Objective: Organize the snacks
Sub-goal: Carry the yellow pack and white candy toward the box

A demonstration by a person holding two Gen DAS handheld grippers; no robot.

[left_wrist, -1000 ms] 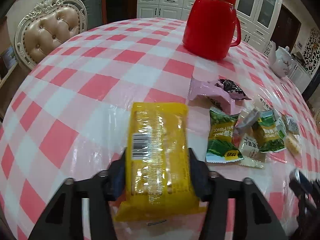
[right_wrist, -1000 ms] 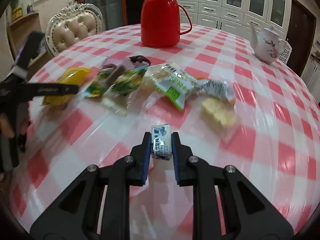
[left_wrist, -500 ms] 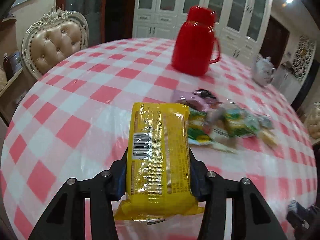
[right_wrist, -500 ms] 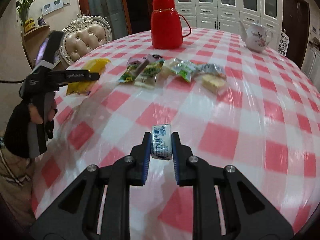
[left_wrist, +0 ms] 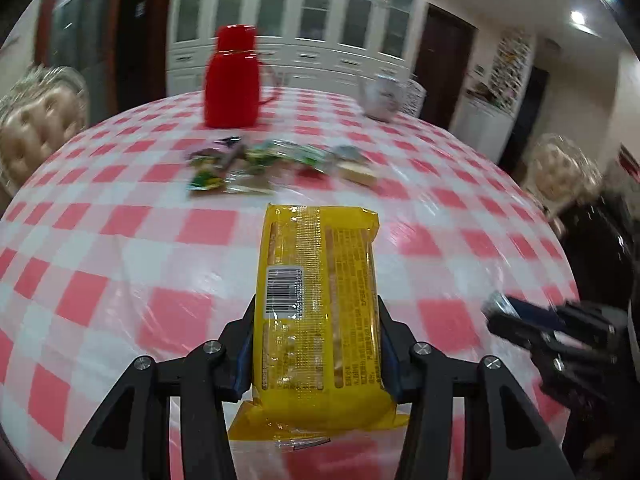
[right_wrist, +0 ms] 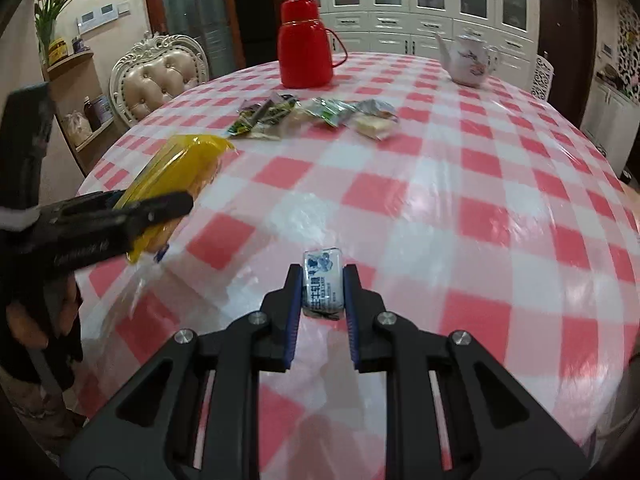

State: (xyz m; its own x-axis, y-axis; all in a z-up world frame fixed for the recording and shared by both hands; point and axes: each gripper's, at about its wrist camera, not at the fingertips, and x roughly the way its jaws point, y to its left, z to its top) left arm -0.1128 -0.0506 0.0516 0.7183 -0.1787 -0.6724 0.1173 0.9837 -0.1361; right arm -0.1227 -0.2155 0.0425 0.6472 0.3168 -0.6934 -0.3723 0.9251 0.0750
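Glossy plastic tablecloth [right_wrist: 440, 200], shiny yellow wrapper [left_wrist: 318, 300]

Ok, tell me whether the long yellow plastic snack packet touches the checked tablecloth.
Apart. The right wrist view shows the yellow packet clamped in the left gripper, raised above the tablecloth.

checked table [right_wrist: 460, 208] with red flask [right_wrist: 306, 44], teapot [right_wrist: 470, 60], snack packets [right_wrist: 316, 116]
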